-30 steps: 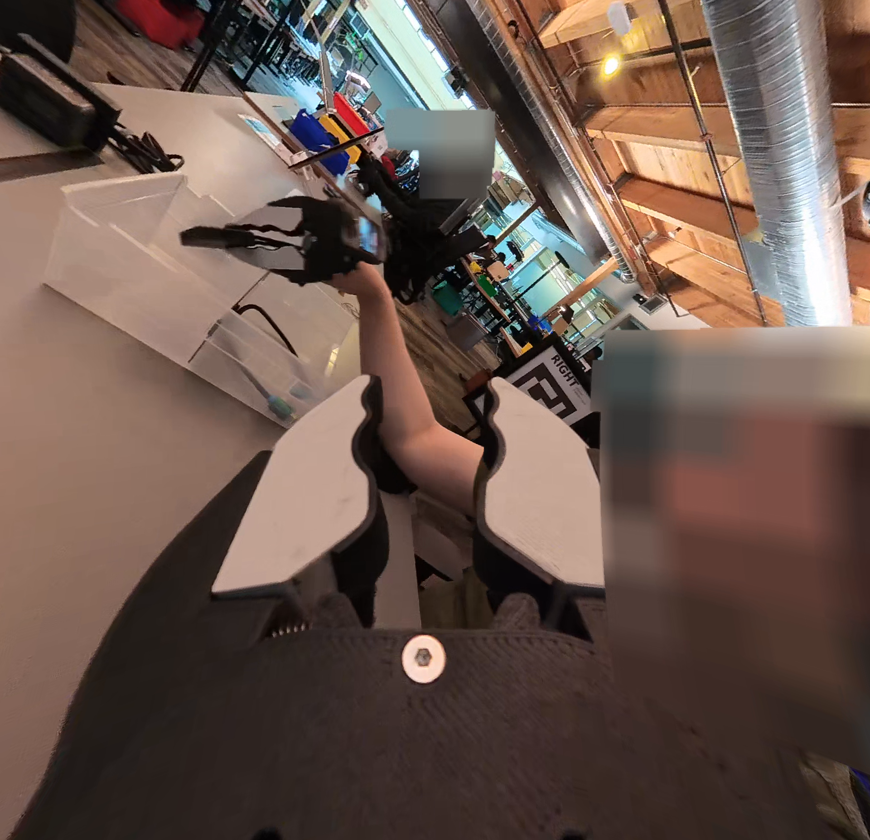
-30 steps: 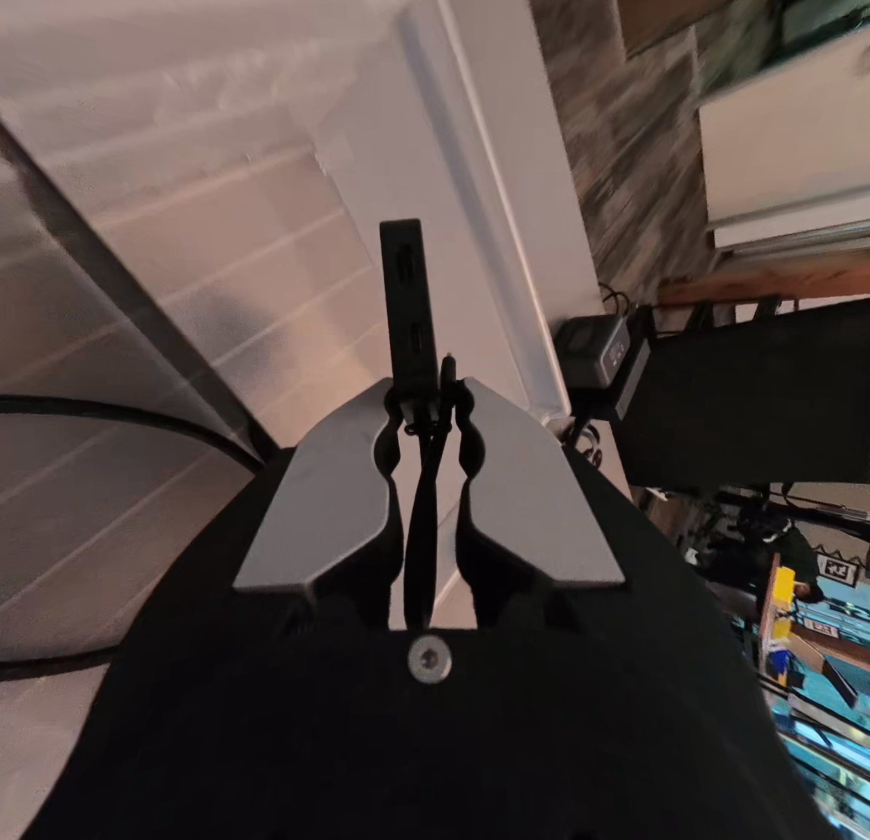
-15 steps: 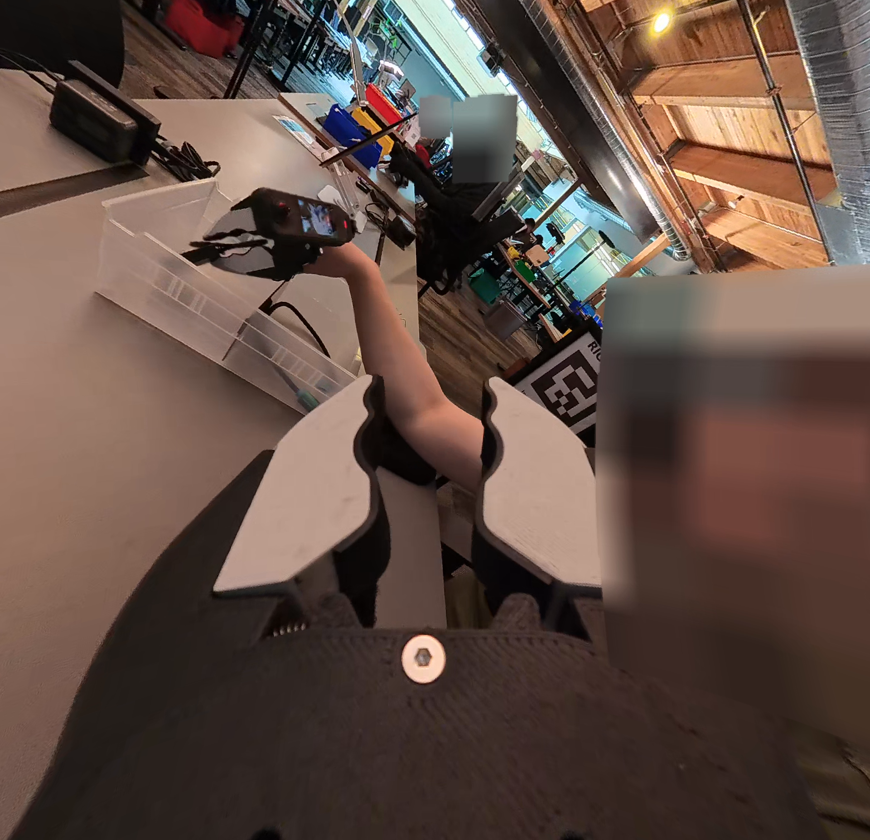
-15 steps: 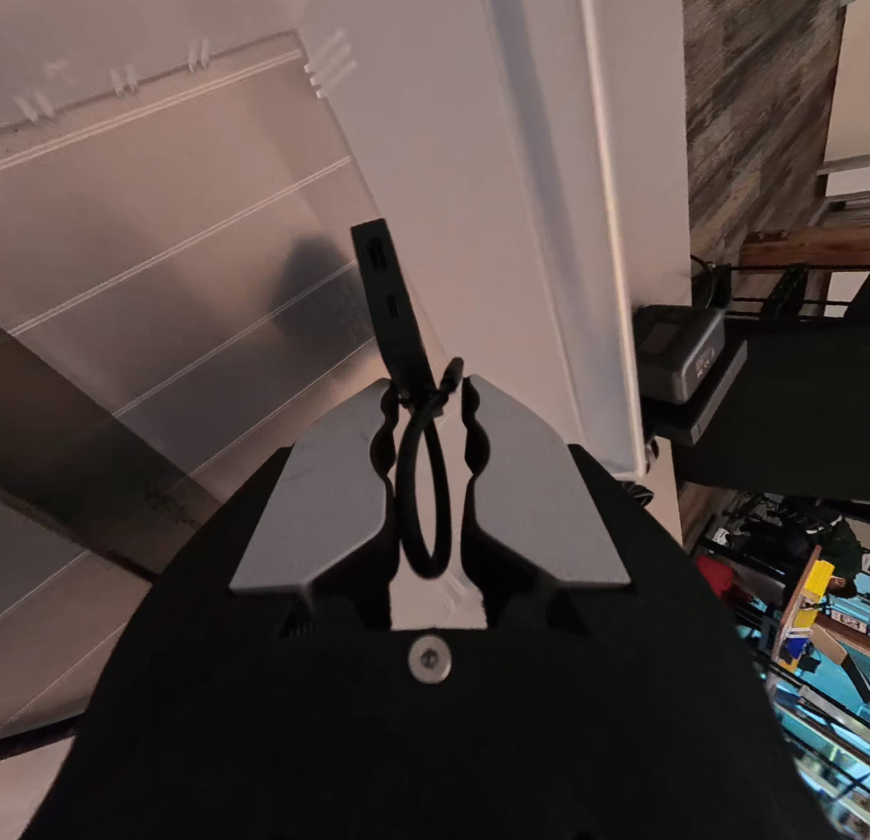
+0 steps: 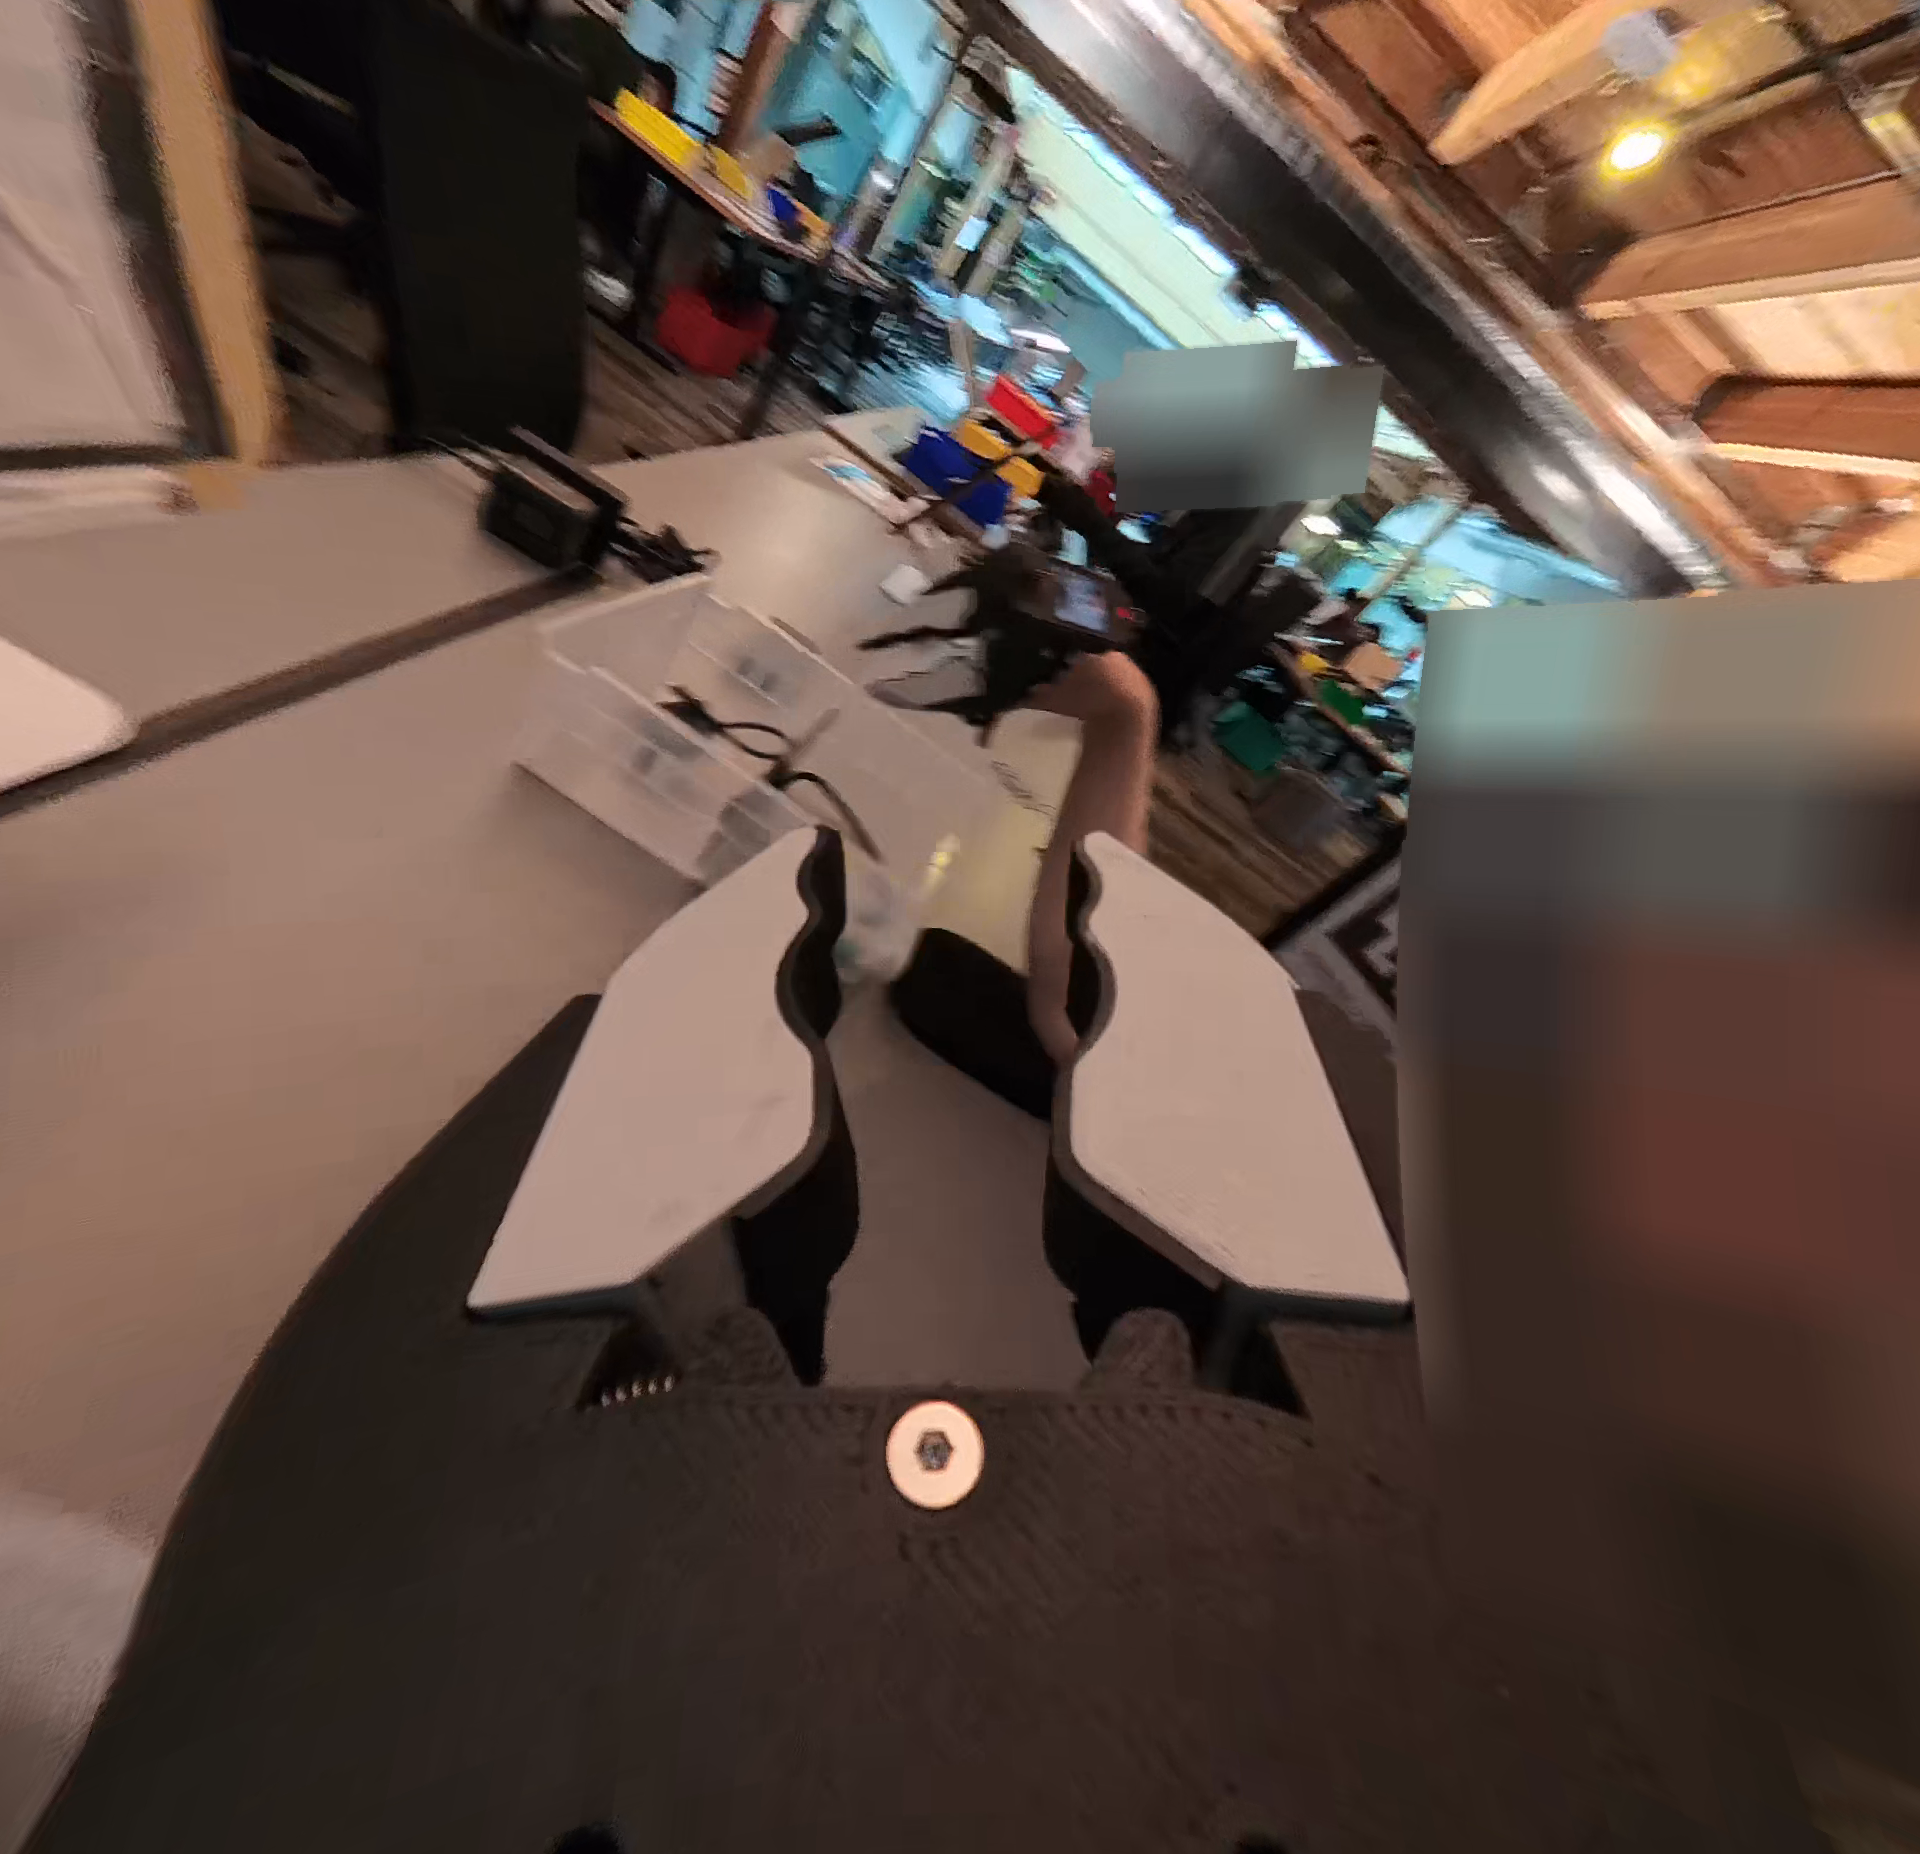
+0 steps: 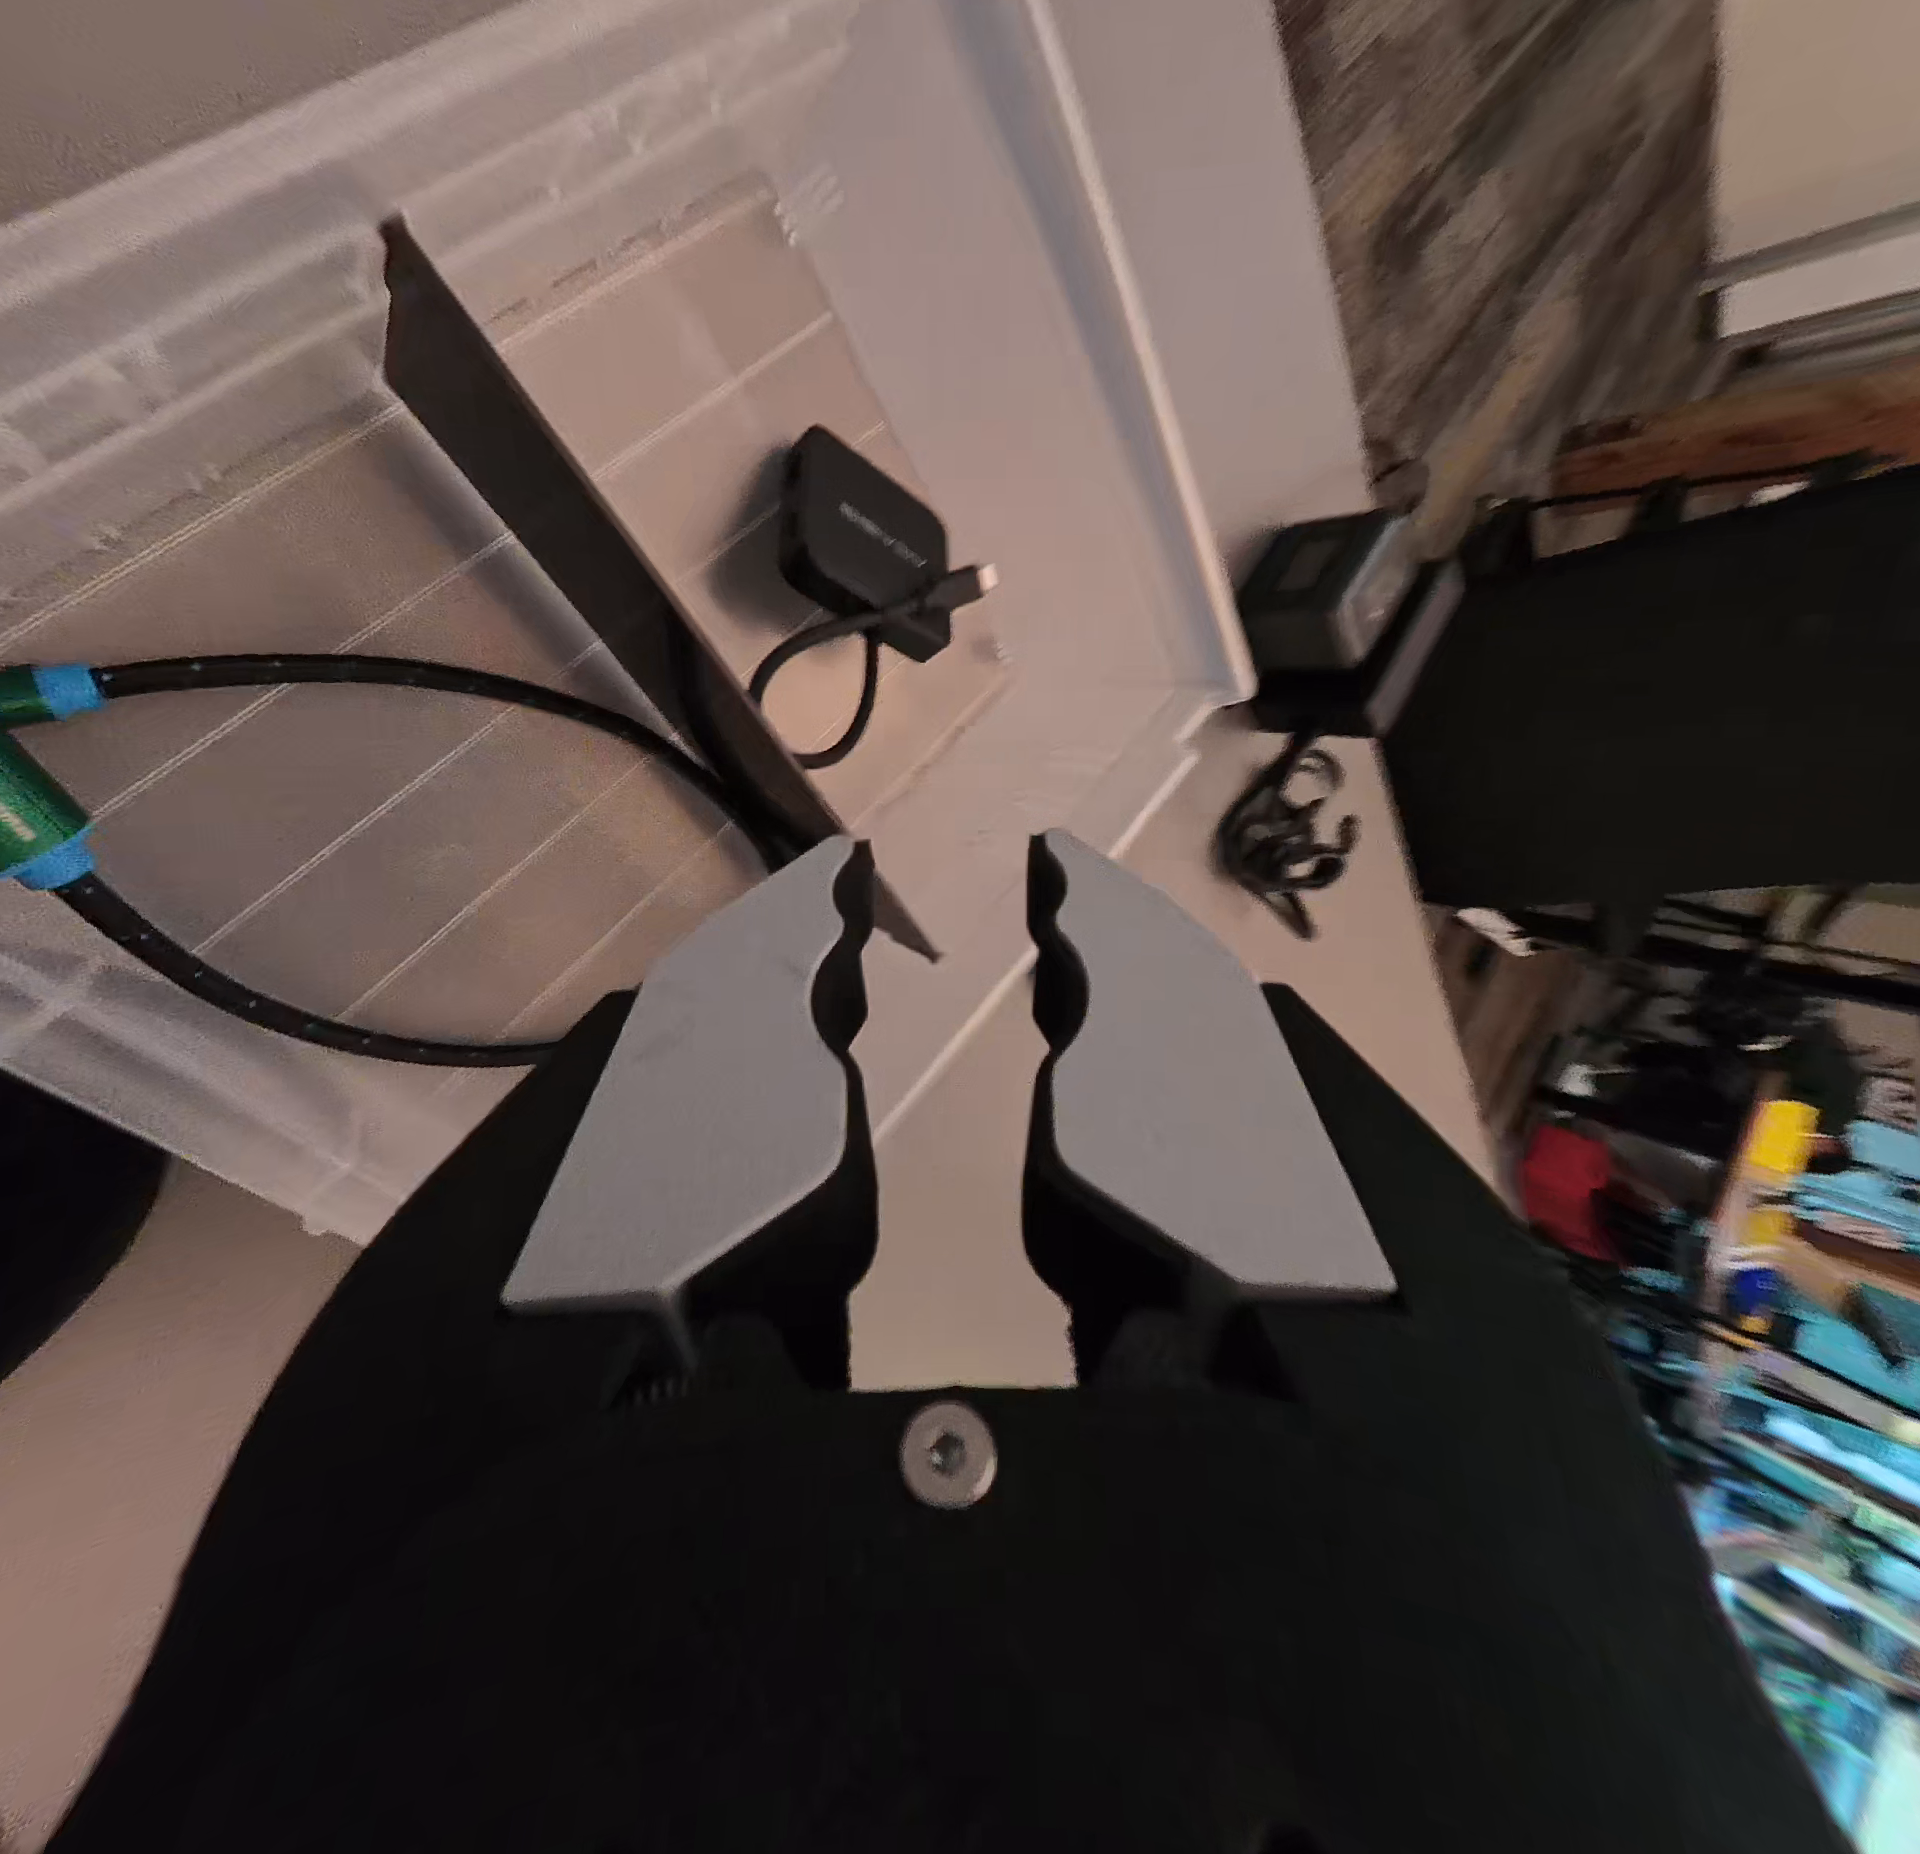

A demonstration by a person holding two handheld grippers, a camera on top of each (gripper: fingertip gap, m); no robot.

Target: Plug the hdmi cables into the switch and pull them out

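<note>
The black switch [image 6: 862, 531] lies flat in a compartment of the clear tray [image 6: 1101, 370], its short lead and plug [image 6: 961, 586] beside it. My right gripper [image 6: 948, 848] is open and empty, pulled back from the switch above the tray's dark divider [image 6: 582, 557]. A black braided HDMI cable [image 6: 364, 677] with a green, blue-taped connector [image 6: 31, 776] lies in the neighbouring compartment. My left gripper [image 5: 951, 859] is open and empty over the table. In the blurred left wrist view the right gripper [image 5: 997, 651] hovers over the tray [image 5: 644, 734].
A black power unit [image 6: 1340, 578] with a coil of thin wires [image 6: 1288, 838] sits past the tray at the table's edge; it also shows in the left wrist view [image 5: 540, 516]. A person's forearm [image 5: 1117, 755] reaches over the table. A white object [image 5: 42, 713] lies at the left edge.
My right gripper has let go of the switch, which now lies in the tray, and has opened and drawn back. The left wrist view has swung; the left gripper stays open.
</note>
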